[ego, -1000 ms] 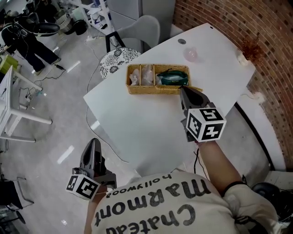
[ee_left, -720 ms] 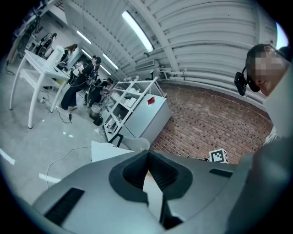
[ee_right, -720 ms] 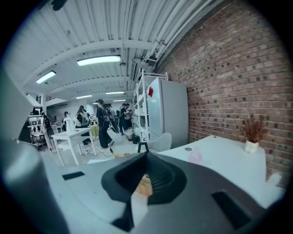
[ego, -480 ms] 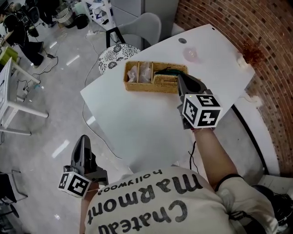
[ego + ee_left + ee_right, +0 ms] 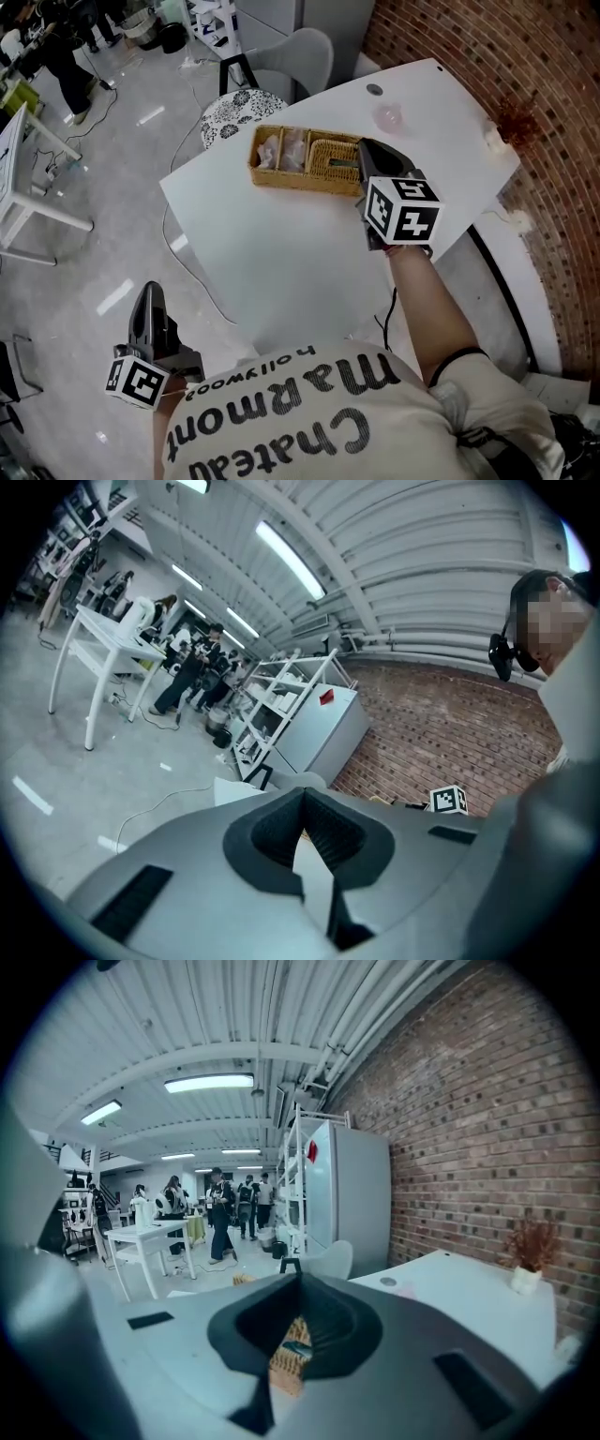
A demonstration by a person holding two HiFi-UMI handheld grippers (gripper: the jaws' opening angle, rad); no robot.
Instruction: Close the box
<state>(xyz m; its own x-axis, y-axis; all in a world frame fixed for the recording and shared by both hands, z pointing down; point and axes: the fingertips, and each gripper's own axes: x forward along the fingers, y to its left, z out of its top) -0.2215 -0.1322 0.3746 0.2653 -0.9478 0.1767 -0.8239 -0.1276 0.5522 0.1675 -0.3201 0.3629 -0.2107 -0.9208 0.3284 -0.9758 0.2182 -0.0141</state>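
Observation:
A wicker box (image 5: 277, 156) with several compartments lies at the far side of the white table (image 5: 281, 262). Its left compartments are uncovered and hold pale items. A wicker lid (image 5: 334, 159) stands tilted over the right compartment. My right gripper (image 5: 362, 150) reaches to the lid's right edge and is shut on it. In the right gripper view the lid (image 5: 291, 1358) shows between the jaws, with a bit of teal on it. My left gripper (image 5: 148, 298) hangs low at the left, off the table and over the floor, shut and empty.
A pink object (image 5: 390, 116) and a small dark disc (image 5: 375, 90) lie beyond the box. A small pot with a dried plant (image 5: 506, 122) sits at the table's far right corner by the brick wall (image 5: 544, 84). Two chairs (image 5: 234, 117) stand behind the table.
The lid lay flat outside the box's right front one second ago. My right gripper has swung it up and leftward over the right compartment, hiding the teal item. The left gripper has sunk lower left.

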